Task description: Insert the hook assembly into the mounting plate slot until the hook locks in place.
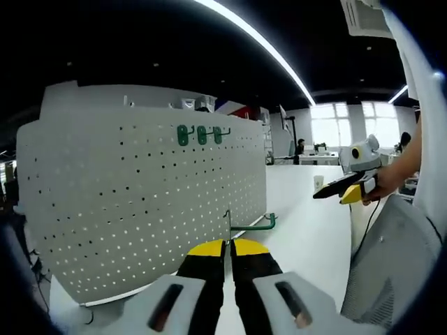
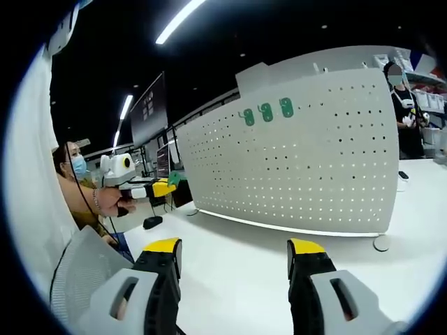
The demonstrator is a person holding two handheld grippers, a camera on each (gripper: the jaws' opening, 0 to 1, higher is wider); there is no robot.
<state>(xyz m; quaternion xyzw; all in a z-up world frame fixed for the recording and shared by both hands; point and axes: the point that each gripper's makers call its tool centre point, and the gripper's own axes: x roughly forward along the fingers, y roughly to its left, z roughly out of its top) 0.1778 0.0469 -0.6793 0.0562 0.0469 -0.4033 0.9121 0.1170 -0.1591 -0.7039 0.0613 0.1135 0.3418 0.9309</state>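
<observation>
Hook assembly [image 1: 246,225], a slim green metal piece with an upright stem and a long prong ending in a small upturn, is pinched between the yellow-tipped fingers of the left gripper [image 1: 228,246], which are closed together on its lower stem. In the left gripper view it is held just in front of the mounting plate [image 1: 140,202], a tall white perforated panel standing upright on the white tabletop [image 1: 307,230]. The prong points off to the right, and whether the stem touches the panel cannot be told.

Three green hooks [image 1: 202,134] already sit side by side in a row near the panel's top edge; in the right gripper view they appear as three green tabs [image 2: 267,112] on the same panel [image 2: 300,160].

The right gripper [image 2: 234,252] has its fingers spread wide apart with nothing between them, held above the bare tabletop [image 2: 237,279], well apart from the panel. From the left gripper view it shows at the right [image 1: 346,188], in a person's hand [image 1: 384,183].

A person [image 2: 404,105] stands beyond the panel's far end.
</observation>
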